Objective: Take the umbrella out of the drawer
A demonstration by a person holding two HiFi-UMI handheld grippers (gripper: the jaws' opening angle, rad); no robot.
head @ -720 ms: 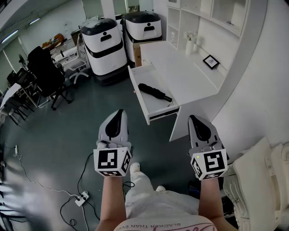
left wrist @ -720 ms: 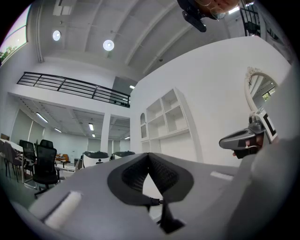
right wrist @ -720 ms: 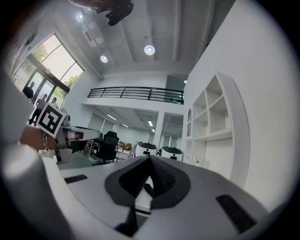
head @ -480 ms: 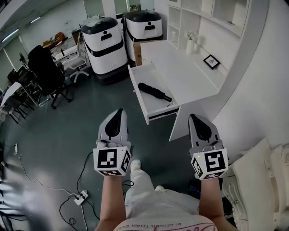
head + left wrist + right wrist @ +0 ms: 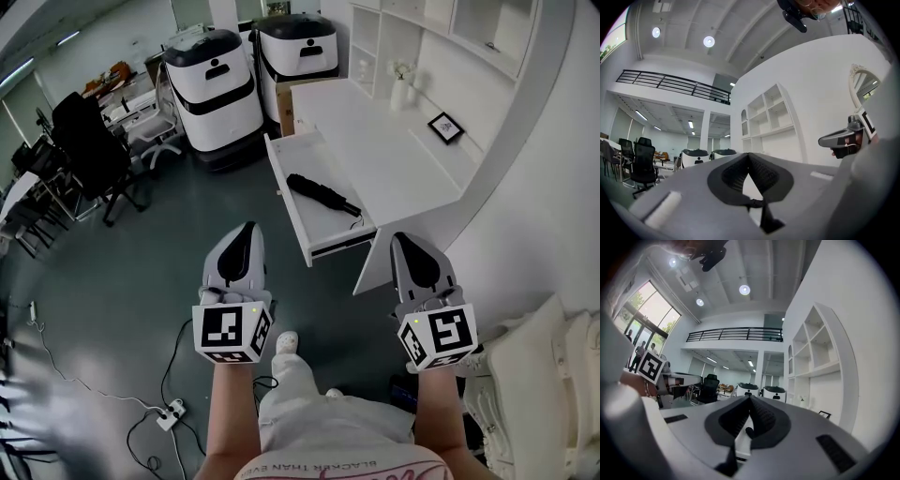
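Observation:
A black folded umbrella (image 5: 322, 193) lies slantwise in the open white drawer (image 5: 282, 192), which is pulled out of the white desk (image 5: 375, 150). My left gripper (image 5: 247, 228) is held level over the floor, short of the drawer and to its left, with its jaws shut and empty. To the right, my right gripper (image 5: 400, 238) hangs near the desk's front corner, also shut on nothing. In the left gripper view the left gripper (image 5: 748, 155) has its pads meeting at the tip. The right gripper (image 5: 750, 397) looks the same in the right gripper view.
Two white-and-black machines (image 5: 216, 89) stand behind the drawer. A black office chair (image 5: 89, 145) is at the left. Cables and a power strip (image 5: 169, 412) lie on the floor. A picture frame (image 5: 445, 127) and a vase (image 5: 401, 89) sit on the desk. White cushions (image 5: 534, 375) are at the lower right.
The head view has shifted slightly, so the desk and drawer sit a little differently in the picture. Both grippers keep the same pose with jaws shut.

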